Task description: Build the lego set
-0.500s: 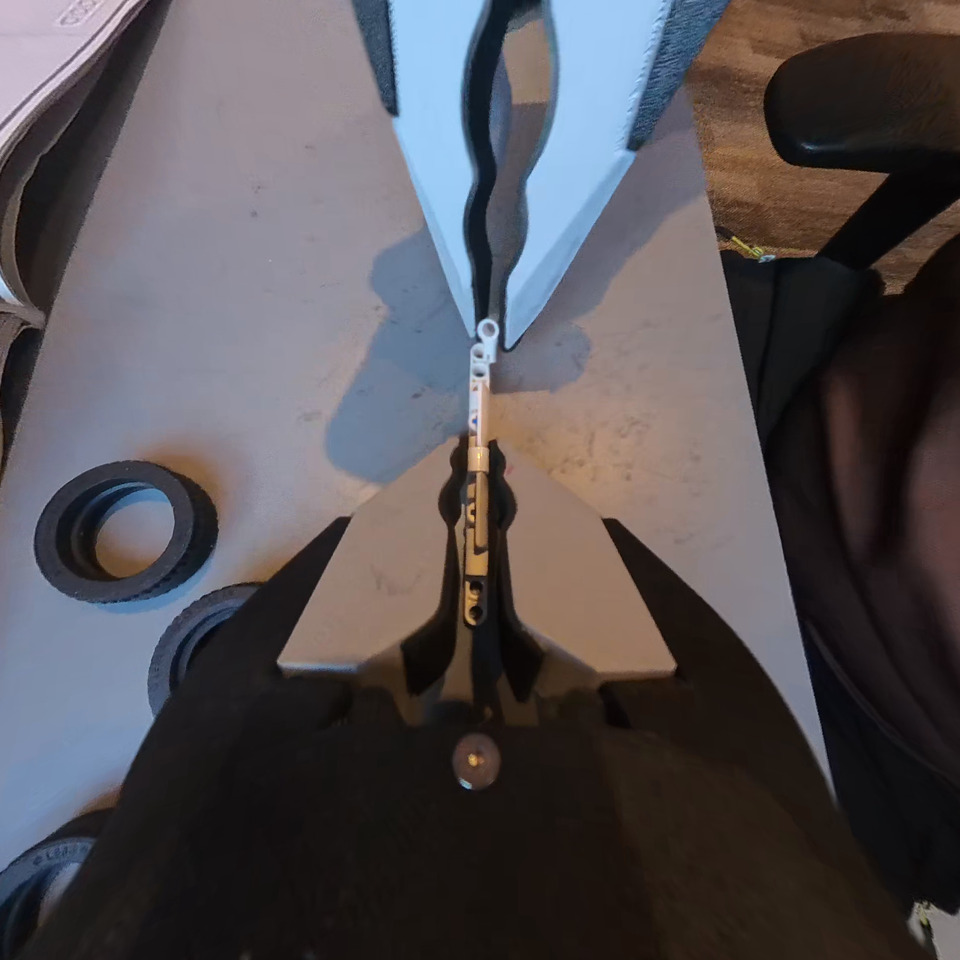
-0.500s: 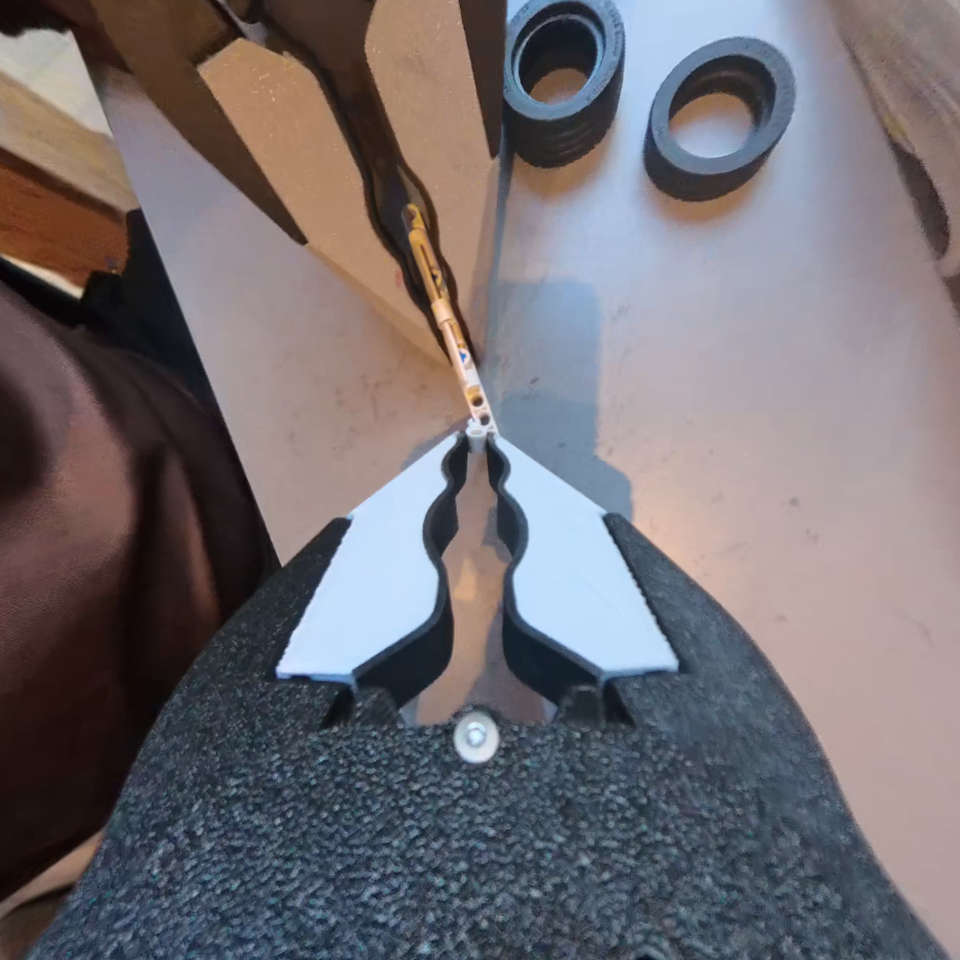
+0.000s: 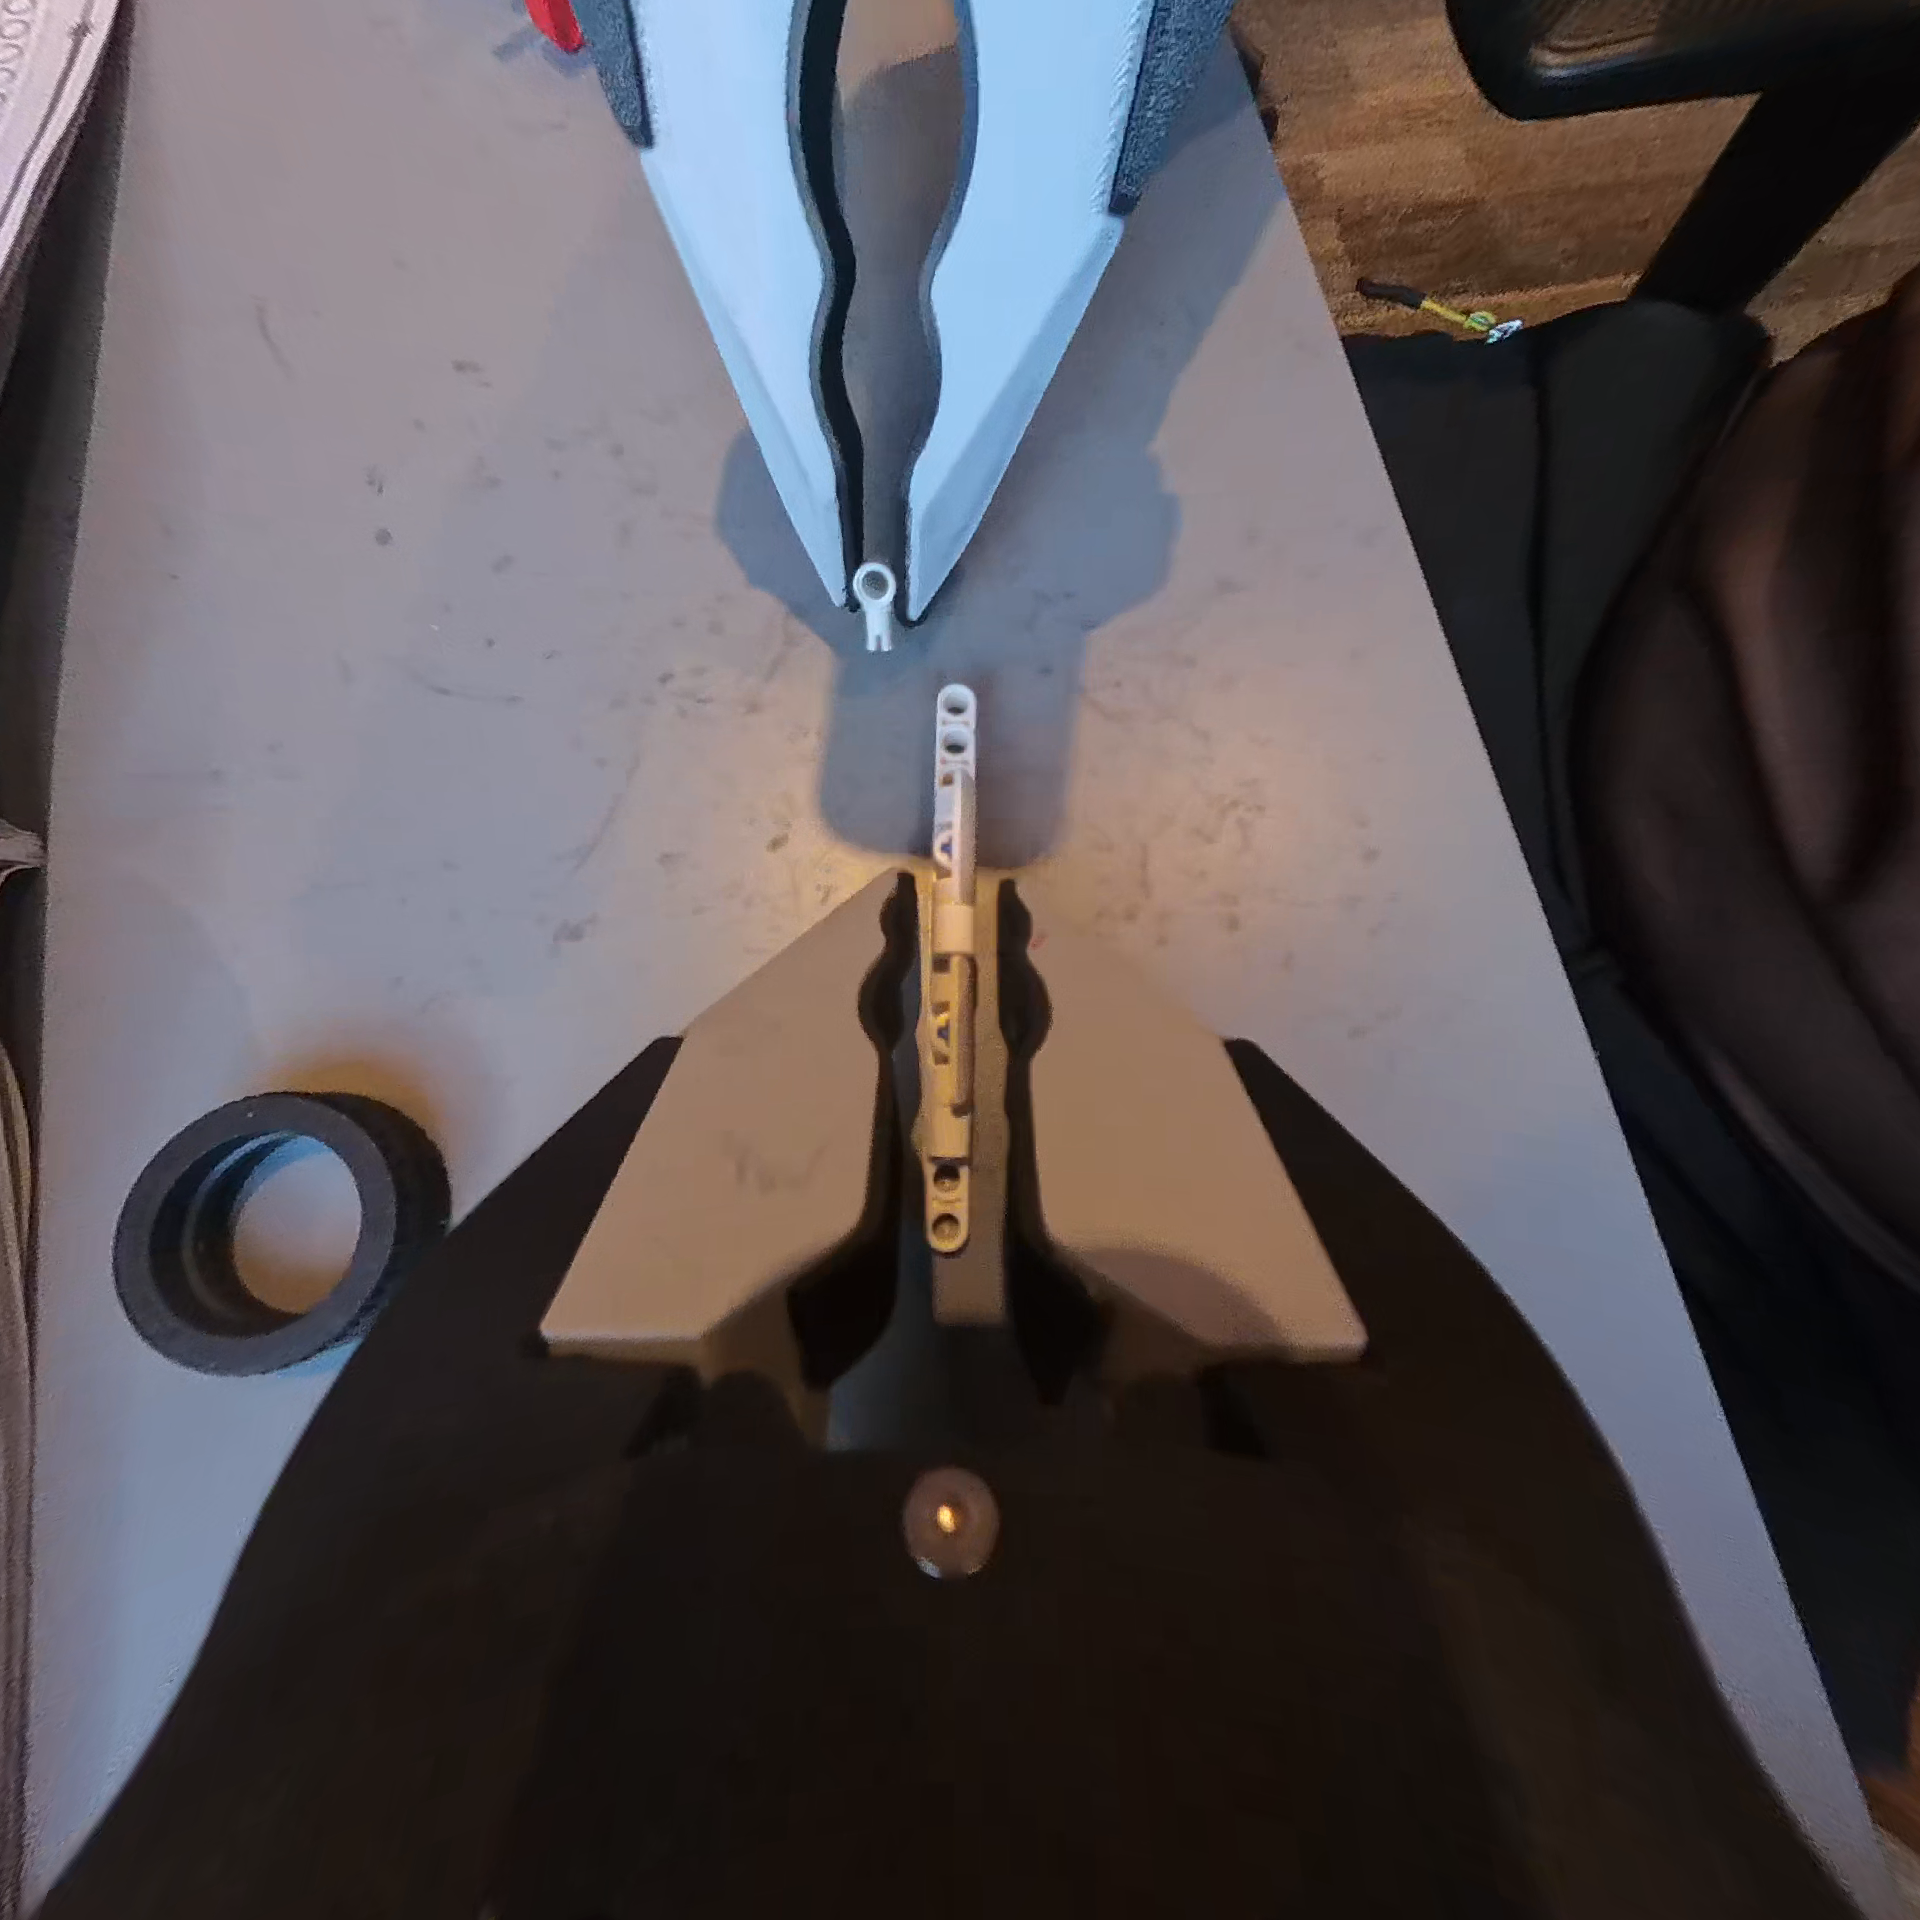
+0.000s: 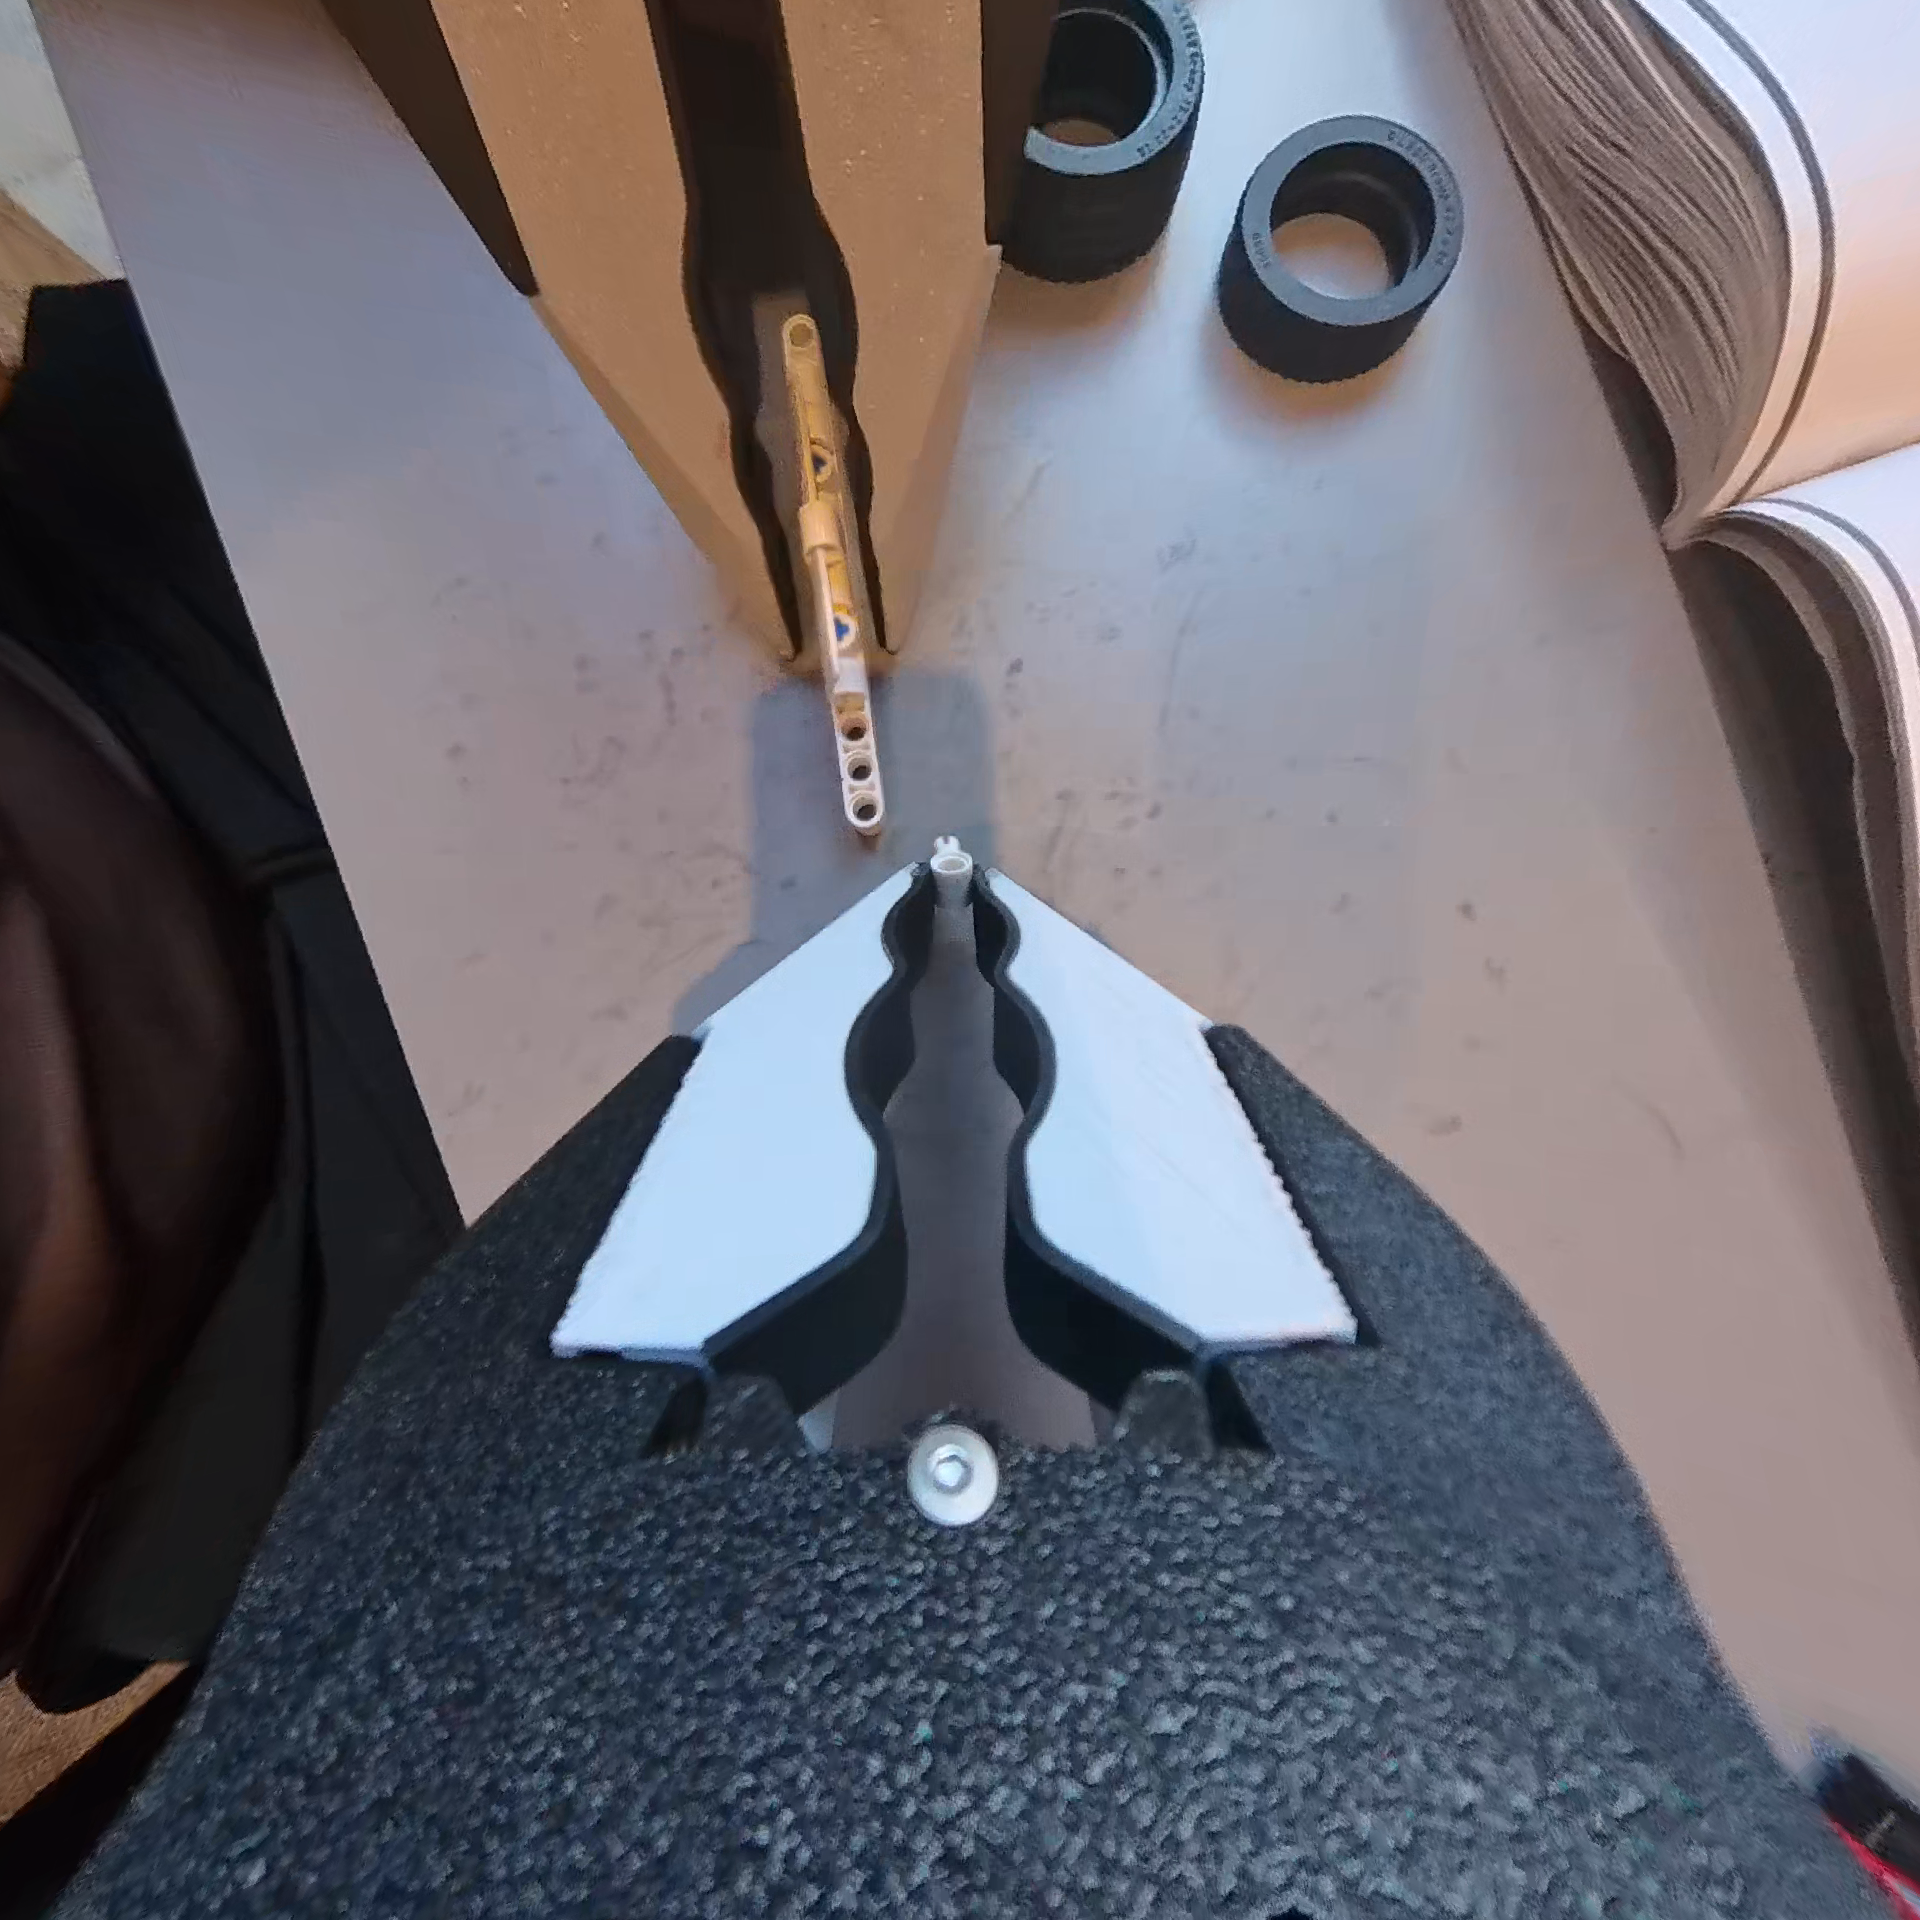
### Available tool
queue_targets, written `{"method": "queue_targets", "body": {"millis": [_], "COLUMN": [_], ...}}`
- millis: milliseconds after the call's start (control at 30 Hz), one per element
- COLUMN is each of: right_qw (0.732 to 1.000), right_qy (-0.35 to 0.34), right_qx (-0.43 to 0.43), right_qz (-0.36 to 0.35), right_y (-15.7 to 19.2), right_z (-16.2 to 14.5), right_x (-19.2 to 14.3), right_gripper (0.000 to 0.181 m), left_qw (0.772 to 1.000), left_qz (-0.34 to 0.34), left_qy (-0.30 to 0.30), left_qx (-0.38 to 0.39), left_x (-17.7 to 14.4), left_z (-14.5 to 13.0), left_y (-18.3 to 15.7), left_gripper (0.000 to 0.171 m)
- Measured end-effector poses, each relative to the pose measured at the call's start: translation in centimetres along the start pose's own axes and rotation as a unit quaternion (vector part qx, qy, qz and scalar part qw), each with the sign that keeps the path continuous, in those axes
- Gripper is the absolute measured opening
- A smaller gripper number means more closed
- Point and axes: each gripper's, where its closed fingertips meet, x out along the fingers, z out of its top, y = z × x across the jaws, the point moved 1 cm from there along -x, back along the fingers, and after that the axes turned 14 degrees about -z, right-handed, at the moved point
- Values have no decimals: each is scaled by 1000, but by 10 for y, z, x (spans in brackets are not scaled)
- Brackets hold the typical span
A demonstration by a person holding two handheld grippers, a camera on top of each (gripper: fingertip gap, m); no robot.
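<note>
Left tongs (image 3: 951, 883) clamped on the beam assembly (image 3: 954, 821); right tongs (image 4: 951, 871) clamped on the white connector (image 4: 950, 864), just apart above the counter (image 3: 416, 623).

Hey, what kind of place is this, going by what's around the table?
Probably a home or office desk used for hobby building: a grey tabletop, an office chair on wood flooring, an open booklet and loose tyres beside it.

The left gripper (image 3: 951, 883) has tan wedge fingers (image 3: 769, 1122) on a smooth black body; the right gripper (image 4: 948, 873) has pale blue fingers (image 4: 748, 1174), black wavy pads, a speckled body and a silver screw (image 4: 951, 1473).
</note>
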Motion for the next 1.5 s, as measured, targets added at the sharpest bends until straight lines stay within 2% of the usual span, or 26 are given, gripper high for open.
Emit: {"method": "queue_targets", "body": {"millis": [133, 267, 367, 433, 500, 600, 700, 933, 1100, 1300, 1400, 1500], "right_qw": [1000, 999, 998, 998, 996, 988, 976, 962, 948, 908, 884, 879], "right_qy": [-11, -35, -57, -65, -85, -136, -176, -192, -205, -235, -238, -237], "right_qx": [-1, 9, 6, 5, 13, 55, 97, 139, 186, 299, 339, 345], "right_qz": [-24, -10, -16, -12, -12, 36, 82, 134, 157, 179, 216, 230], "right_y": [-4, 2, 2, 5, 5, 13, 18, 23, 17, -8, -10, -7], "right_z": [-7, -7, -6, -4, 3, 19, 31, 37, 43, 66, 73, 74], "right_x": [3, 6, 5, 1, -8, -27, -42, -53, -55, -51, -49, -49], "right_gripper": [8, 8, 7, 7, 7, 7, 7, 7, 7, 7, 7, 7], "left_qw": [1000, 999, 998, 997, 994, 989, 983, 970, 946, 910, 898, 891], "left_qz": [17, 33, 43, 73, 93, 128, 174, 215, 288, 389, 416, 433], "left_qy": [-7, -29, -30, -26, -48, -76, -46, -51, -63, -125, -124, -97], "left_qx": [-16, -24, -24, -17, -13, 4, 43, 101, 131, 73, 76, 98], "left_x": [-7, -19, -19, -24, -29, -26, -16, -11, -20, -44, -52, -52], "left_z": [-4, 0, 6, 11, 23, 43, 52, 71, 75, 75, 75, 72], "left_y": [1, -1, -3, -2, -6, -12, -14, -22, -16, 6, 6, 4], "left_gripper": [20, 20, 21, 19, 16, 15, 15, 4, 1, 1, 2, 3]}}
